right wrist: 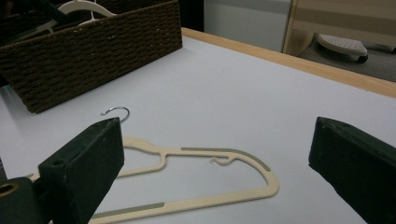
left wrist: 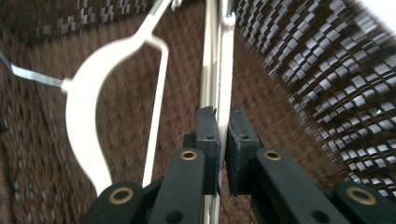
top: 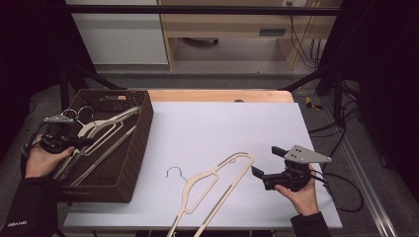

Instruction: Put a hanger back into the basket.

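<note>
While clamped on the bar of a white hanger (left wrist: 219, 70) inside the woven basket (top: 141, 128), sits at the table's left edge with jaws pinched tight on the thin rail: left gripper (top: 62, 140). Hovers empty over the white tabletop (top: 222, 123), jaws spread wide, just right of the cream hanger (top: 217, 185): right gripper (top: 269, 165). Lies flat near the front edge, metal hook (top: 174, 171) pointing toward the basket, well apart from it. Looks light, thin and stiff, likely smooth plastic, so prone to sliding or pivoting if nudged. Best taken across a straight arm or the bottom bar where grippy strips show, not the rounded shoulder end. Flat against the table, so needs a jaw edged under or a pinch from the side.
</note>
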`<state>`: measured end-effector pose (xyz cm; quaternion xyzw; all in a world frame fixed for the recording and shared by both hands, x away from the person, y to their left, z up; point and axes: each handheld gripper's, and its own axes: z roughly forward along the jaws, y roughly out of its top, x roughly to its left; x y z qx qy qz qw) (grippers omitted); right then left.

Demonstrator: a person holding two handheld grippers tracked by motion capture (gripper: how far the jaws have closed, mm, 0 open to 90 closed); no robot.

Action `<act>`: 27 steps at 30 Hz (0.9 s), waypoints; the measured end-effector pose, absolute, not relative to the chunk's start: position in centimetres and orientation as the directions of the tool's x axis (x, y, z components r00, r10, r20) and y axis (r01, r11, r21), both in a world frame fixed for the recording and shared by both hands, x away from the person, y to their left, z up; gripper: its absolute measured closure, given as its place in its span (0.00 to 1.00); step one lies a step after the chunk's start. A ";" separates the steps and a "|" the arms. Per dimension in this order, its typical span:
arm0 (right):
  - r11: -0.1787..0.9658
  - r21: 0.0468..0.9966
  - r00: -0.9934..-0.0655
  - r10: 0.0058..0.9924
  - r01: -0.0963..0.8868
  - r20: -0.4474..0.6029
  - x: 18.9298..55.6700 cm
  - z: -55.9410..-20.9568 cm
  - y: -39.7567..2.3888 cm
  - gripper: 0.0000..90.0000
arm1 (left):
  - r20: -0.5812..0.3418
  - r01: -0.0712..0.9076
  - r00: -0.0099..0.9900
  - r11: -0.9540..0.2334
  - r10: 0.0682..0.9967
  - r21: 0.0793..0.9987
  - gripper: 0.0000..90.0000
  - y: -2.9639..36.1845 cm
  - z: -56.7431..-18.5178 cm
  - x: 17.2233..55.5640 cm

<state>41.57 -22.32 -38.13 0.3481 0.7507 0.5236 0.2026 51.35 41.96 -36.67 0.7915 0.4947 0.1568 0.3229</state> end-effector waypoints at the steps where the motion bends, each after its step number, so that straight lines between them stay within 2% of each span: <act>1: 0.206 0.928 -0.674 0.736 0.311 0.062 41.6 -38.1 -22.3 0.04 | -0.061 0.688 0.443 -0.295 0.894 0.663 0.93 42.1 -36.7 51.4; 4: 0.197 0.928 -0.670 0.739 0.315 0.071 41.6 -38.1 -22.2 0.04 | -0.021 0.691 0.385 -0.273 0.923 0.669 0.87 42.4 -36.8 51.4; 8: 0.196 0.929 -0.671 0.738 0.313 0.070 41.6 -38.0 -22.3 0.04 | -0.016 0.683 0.332 -0.229 0.943 0.694 0.79 43.0 -36.4 51.0; 16: 0.192 0.932 -0.670 0.739 0.309 0.070 41.7 -37.9 -22.4 0.04 | -0.042 0.608 0.334 -0.181 0.942 0.773 0.65 42.6 -34.3 48.9; 21: 0.185 0.932 -0.666 0.742 0.313 0.076 41.7 -37.7 -22.4 0.04 | -0.043 0.540 0.387 -0.189 0.921 0.820 0.54 40.9 -33.2 47.2; 27: 0.188 0.931 -0.669 0.739 0.314 0.077 42.0 -37.6 -22.1 0.04 | -0.068 0.445 0.482 -0.177 0.874 0.878 0.35 38.0 -32.8 45.0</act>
